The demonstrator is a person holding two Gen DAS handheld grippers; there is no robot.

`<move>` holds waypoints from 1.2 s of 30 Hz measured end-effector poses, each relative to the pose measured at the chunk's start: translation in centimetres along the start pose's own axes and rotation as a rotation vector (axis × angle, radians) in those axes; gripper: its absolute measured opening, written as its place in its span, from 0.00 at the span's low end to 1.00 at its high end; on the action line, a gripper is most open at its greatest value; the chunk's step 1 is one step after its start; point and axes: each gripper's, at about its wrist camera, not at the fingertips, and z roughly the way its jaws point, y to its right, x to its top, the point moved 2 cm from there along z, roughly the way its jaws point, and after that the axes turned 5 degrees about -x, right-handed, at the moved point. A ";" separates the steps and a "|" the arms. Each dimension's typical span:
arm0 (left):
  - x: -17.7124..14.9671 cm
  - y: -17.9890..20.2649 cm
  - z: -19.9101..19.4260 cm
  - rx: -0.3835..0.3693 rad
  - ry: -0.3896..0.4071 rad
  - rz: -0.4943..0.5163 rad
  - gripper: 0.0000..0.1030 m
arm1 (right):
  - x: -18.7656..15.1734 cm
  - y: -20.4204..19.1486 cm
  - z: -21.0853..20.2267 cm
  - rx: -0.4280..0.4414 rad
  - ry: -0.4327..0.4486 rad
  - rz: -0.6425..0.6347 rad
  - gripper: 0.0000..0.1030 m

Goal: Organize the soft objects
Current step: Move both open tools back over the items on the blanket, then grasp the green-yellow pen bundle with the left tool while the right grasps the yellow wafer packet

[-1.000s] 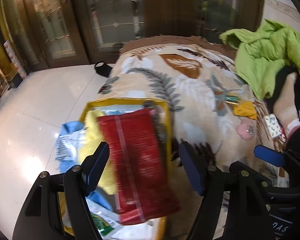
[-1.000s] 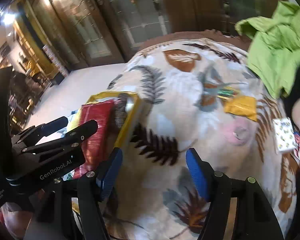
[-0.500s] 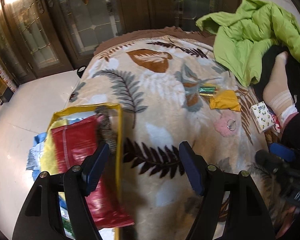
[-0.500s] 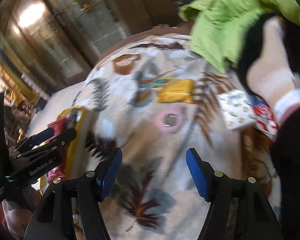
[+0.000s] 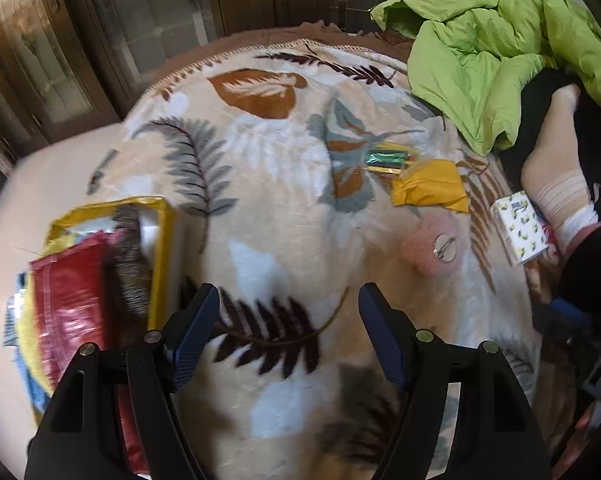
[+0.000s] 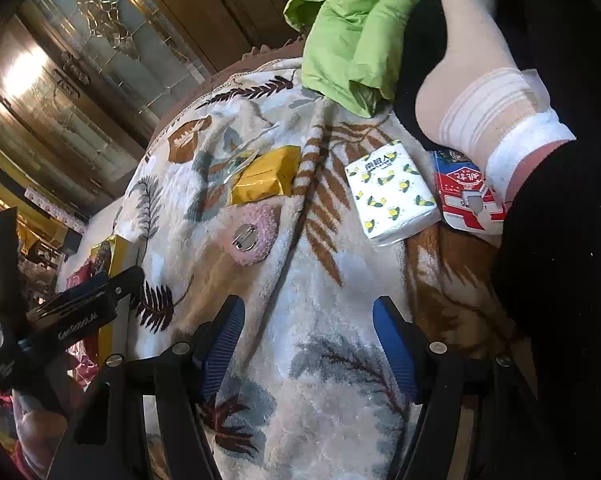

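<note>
Left claw: the left gripper (image 5: 288,330) hangs over the leaf-print blanket (image 5: 284,208) with its blue-padded fingers (image 5: 194,332) spread wide and nothing between them.
Right claw: the right gripper (image 6: 308,344) is likewise spread apart and empty, low over the blanket, pointing toward the packets near the person's foot.
Bag: a yellow-rimmed bag (image 5: 162,240) stands at the blanket's left edge, just beside the left gripper's left finger; a red packet (image 5: 70,300) sticks out of it, with yellow and blue items under it that are too blurred to name.
Yellow pouch: a yellow pouch (image 6: 266,180) lies flat on the blanket, mid-way across, touching a small green and clear wrapper (image 5: 392,158) on its far side.
Pink pad: a fuzzy pink round pad (image 6: 256,232) with a metal clip on it lies just below the yellow pouch, ahead of the right gripper.
Tissue pack: a white tissue pack (image 6: 390,196) printed with lemons lies to the right of the pouch, ahead of the right gripper's right finger.
Red-and-white packet: a red-and-white packet (image 6: 466,200) lies just beside the tissue pack, partly under the person's sock (image 6: 496,120).
Green jacket: a crumpled green jacket (image 5: 496,44) is heaped at the far right corner of the blanket.
Floor: a pale shiny floor (image 5: 52,176) shows to the left of the blanket.
</note>
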 end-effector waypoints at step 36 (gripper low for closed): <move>11.5 5.6 12.5 -0.297 -0.220 -0.091 0.68 | 7.8 -3.9 8.3 0.090 -0.079 -0.143 0.66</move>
